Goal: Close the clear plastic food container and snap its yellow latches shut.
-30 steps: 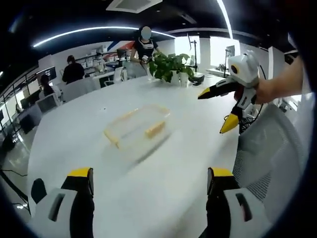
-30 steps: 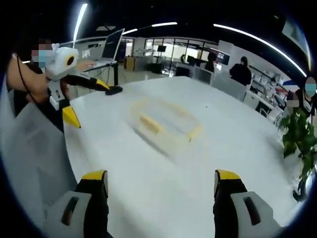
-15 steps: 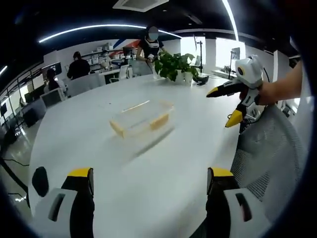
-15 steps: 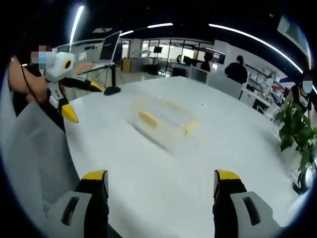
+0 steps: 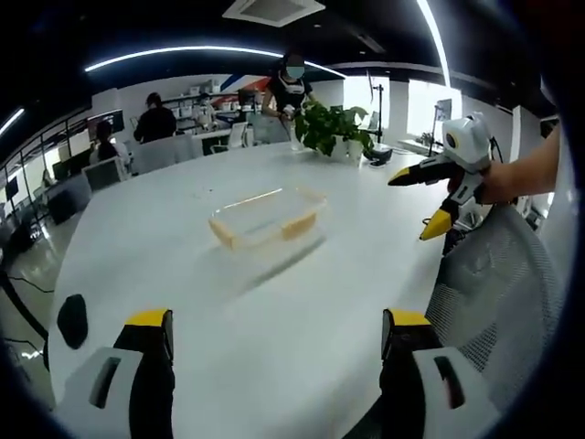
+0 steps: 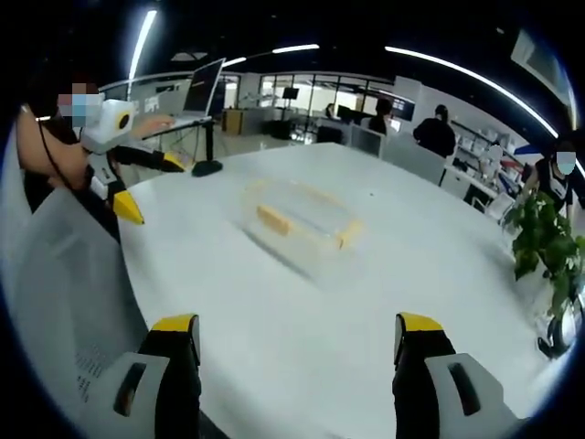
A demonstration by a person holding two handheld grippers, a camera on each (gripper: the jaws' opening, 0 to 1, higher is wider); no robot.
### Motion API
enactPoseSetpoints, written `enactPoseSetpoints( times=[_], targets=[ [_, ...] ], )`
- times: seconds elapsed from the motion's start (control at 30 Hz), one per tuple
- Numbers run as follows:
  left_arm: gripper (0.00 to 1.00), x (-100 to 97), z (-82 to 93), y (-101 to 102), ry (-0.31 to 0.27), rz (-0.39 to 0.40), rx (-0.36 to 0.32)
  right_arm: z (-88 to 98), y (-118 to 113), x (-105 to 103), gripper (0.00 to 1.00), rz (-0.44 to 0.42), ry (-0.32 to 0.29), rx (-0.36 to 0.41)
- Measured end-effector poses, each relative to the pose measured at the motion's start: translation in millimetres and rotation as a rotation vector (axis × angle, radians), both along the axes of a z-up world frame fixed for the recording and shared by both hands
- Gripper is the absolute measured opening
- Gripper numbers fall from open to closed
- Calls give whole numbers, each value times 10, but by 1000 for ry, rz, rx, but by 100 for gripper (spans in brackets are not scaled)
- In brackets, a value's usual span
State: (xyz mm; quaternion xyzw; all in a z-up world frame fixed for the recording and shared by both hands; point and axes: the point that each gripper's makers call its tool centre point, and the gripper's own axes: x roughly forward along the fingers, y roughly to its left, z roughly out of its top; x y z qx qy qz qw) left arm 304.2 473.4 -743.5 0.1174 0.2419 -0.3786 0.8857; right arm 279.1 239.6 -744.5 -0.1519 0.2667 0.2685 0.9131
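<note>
The clear plastic food container (image 5: 265, 218) with yellow latches rests on the round white table (image 5: 274, 302), its lid lying on it. In the right gripper view the container (image 6: 297, 219) sits mid-table, a yellow latch showing on its near side. My left gripper (image 5: 279, 329) is open, well short of the container, with nothing between its jaws. My right gripper (image 6: 297, 334) is also open and empty, held back from the container. The right gripper (image 5: 413, 206) appears at the right of the left gripper view, held by a hand. The left gripper (image 6: 155, 190) appears at the left of the right gripper view.
A potted plant (image 5: 331, 128) stands at the table's far edge, also seen as the plant (image 6: 548, 242). A grey mesh chair (image 5: 494, 283) is close by the table's near edge. A black disc (image 5: 71, 320) lies at the left edge. People sit at desks behind.
Both cameras have shifted a little, so the container sits nearer the middle of each view. The container itself has not moved. Both grippers stay open.
</note>
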Motion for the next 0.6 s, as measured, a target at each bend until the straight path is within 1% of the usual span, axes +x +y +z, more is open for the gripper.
enactPoseSetpoints(
  times=[0.17, 0.27, 0.37, 0.6],
  targets=[
    [96, -8, 4, 2, -8, 3, -1, 1, -22, -11, 88, -8, 0, 6],
    [96, -16, -7, 7, -6, 4, 7, 7, -24, -15, 88, -4, -6, -4],
    [96, -29, -9, -1, -11, 0, 9, -17, -20, -31, 88, -3, 5, -1],
    [96, -39, -8, -10, -13, -2, 8, -22, -24, -41, 88, -2, 5, 4]
  ],
)
